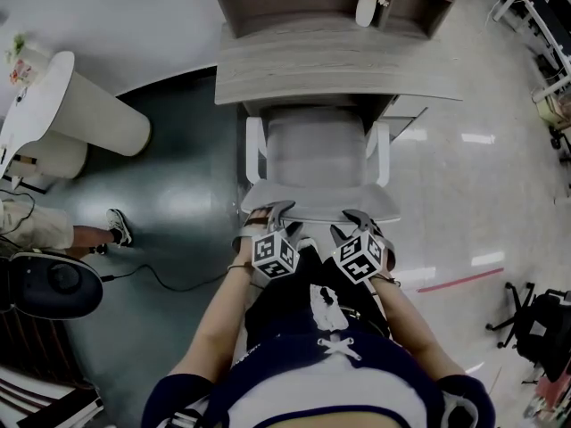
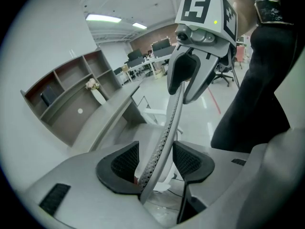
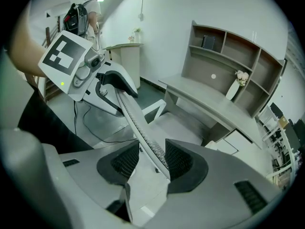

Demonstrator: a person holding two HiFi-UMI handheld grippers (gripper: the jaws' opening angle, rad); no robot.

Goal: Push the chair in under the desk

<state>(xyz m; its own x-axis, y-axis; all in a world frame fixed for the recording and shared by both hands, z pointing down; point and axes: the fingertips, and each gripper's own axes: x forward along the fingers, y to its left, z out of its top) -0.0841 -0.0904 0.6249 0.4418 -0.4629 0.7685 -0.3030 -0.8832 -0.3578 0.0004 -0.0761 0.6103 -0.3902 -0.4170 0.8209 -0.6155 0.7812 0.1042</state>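
Two large items govern the task: the desk (image 1: 339,69) at the far side and the chair (image 1: 317,154) squared up in front of it. Judged from the head view, most of the seat remains out on the near side of the desk edge, with both armrests in view. The push is largely still to do.

Left gripper (image 1: 270,210) and right gripper (image 1: 361,221) sit side by side on the top of the backrest (image 1: 317,205). The head view does not show the jaw gaps. Each gripper view does. Jaws are apart and straddle the thin mesh edge without clamping it. In the right gripper view that edge lies against one pad.

A vase (image 1: 368,3) stands on the shelf beyond the desk. A cable (image 1: 161,279) lies on the floor, near left.
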